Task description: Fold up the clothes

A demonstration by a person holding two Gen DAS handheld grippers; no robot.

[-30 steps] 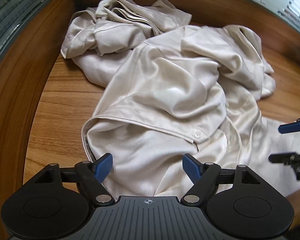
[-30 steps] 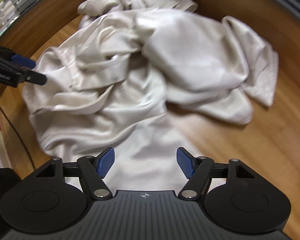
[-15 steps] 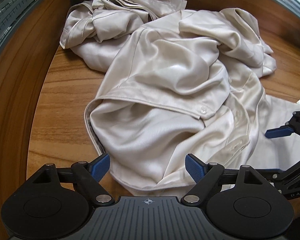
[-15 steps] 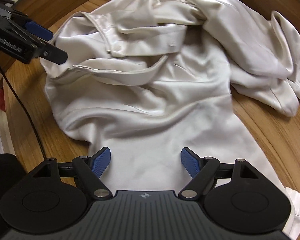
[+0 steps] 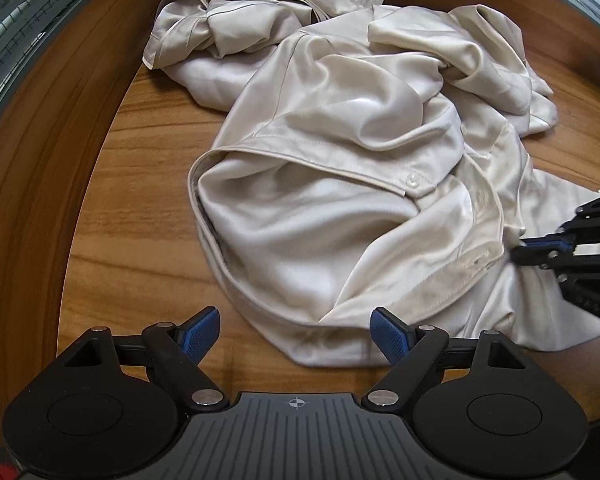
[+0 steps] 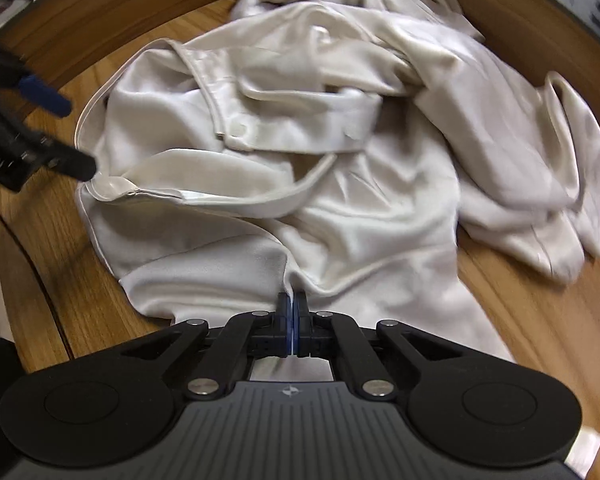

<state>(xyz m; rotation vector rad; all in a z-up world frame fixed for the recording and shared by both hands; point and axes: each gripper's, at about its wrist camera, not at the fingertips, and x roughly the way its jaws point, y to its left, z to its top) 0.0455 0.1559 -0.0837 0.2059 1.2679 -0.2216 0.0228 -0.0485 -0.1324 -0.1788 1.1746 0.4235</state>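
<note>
A crumpled cream satin shirt (image 5: 340,168) with a button placket lies on the wooden table; it also shows in the right wrist view (image 6: 300,168). My left gripper (image 5: 296,334) is open, its blue pads either side of the shirt's near hem, just above the table. My right gripper (image 6: 291,312) is shut on a fold of the shirt's lower cloth. In the left wrist view it enters from the right edge (image 5: 540,250), pinching the cloth. The left gripper appears at the left of the right wrist view (image 6: 66,136).
More bunched cream cloth (image 5: 252,20) lies at the far end of the table. Bare wood (image 5: 140,200) lies left of the shirt, and a raised wooden rim (image 5: 40,140) curves round the left side. Window blinds show beyond.
My right gripper has closed from open onto the shirt's cloth. My left gripper has drawn back toward the shirt's near hem and stays open.
</note>
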